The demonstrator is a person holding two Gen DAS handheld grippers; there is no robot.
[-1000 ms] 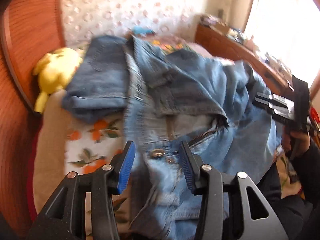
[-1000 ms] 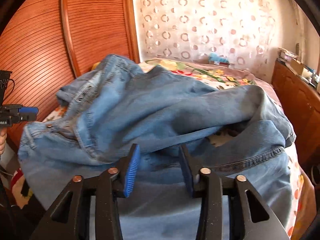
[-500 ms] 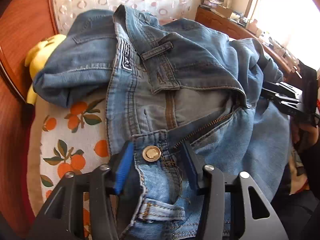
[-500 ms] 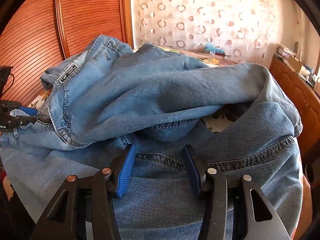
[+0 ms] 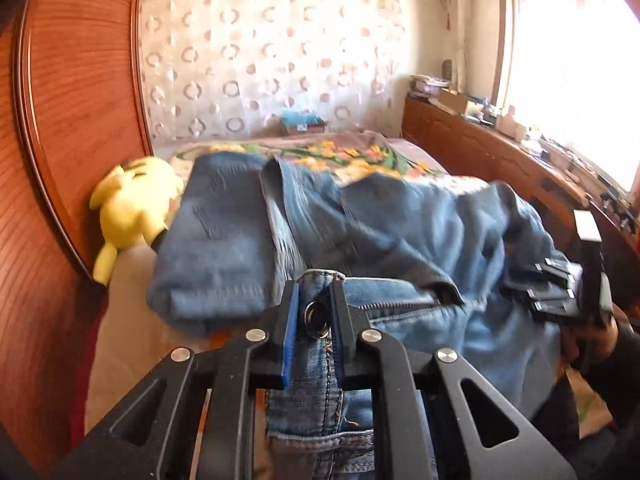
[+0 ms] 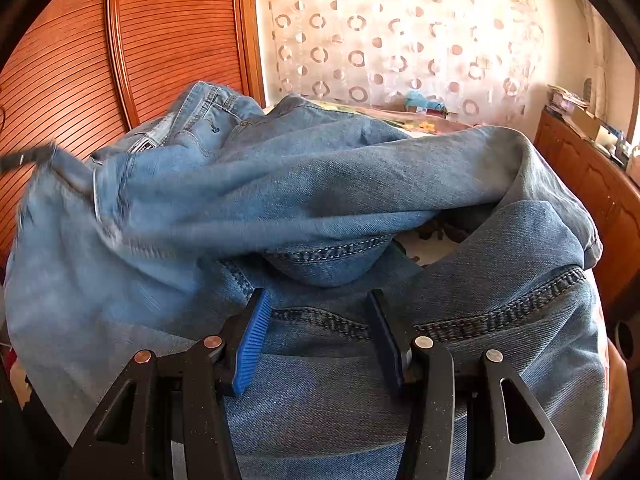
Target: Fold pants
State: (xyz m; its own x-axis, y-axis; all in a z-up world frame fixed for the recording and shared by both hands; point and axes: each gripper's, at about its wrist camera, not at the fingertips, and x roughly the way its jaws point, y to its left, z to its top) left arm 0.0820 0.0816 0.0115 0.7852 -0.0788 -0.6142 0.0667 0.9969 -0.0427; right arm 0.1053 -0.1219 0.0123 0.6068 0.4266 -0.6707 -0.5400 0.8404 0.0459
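Jeans (image 5: 400,236): we see them heaped mid-frame on the bed (image 5: 132,344), fly unzipped.
Left gripper (image 5: 314,312): jaws have just been closing, now clamped on the waistband at the button (image 5: 316,316).
Right gripper (image 6: 316,320): jaws apart over a seam (denim between, not pinched).
Yellow plush toy (image 5: 132,208): left of frame.

Faded denim, ribbed wood

The pants (image 6: 320,184) are matt, woven blue denim with a shiny metal button (image 5: 316,314); the wardrobe door (image 6: 172,36), upper left, is glossy ribbed wood.
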